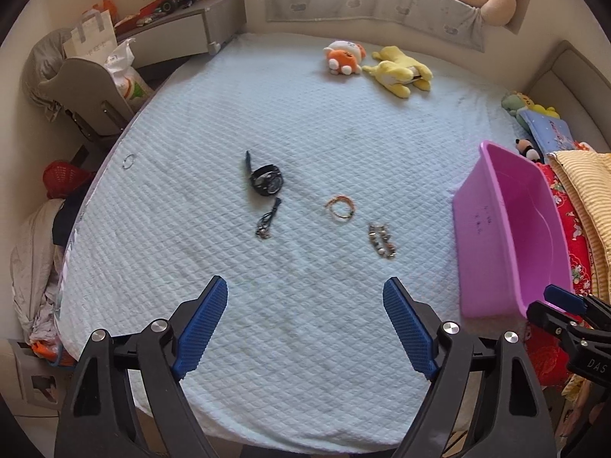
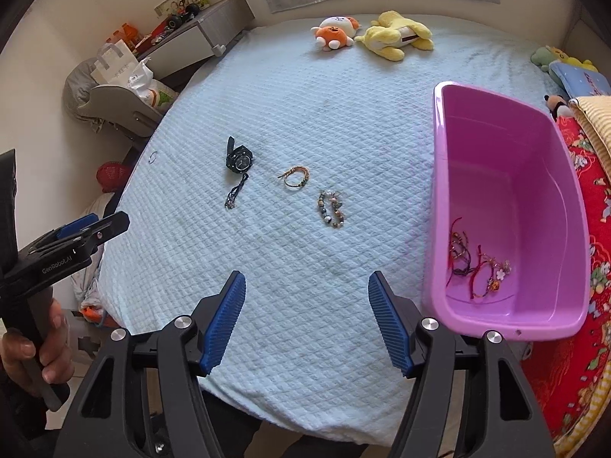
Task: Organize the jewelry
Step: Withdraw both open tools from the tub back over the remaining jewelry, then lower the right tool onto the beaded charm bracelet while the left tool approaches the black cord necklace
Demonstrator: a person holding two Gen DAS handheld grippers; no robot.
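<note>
With both the left tongs [image 1: 305,324] and right tongs [image 2: 307,318] released and empty above the bed [image 2: 267,267], I aim next for the beaded bracelet [image 2: 330,209] just ahead, pinching squarely before carrying it right into the pink tub [image 2: 439,191].

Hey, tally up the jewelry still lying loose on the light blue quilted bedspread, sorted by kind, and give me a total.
Black wristwatch: 1
Dark cord necklace with pendant: 1
Orange braided bracelet: 1
Chunky multicoloured beaded bracelet: 1
Small thin ring-shaped bracelet near the bed's left edge: 1
Total: 5
</note>
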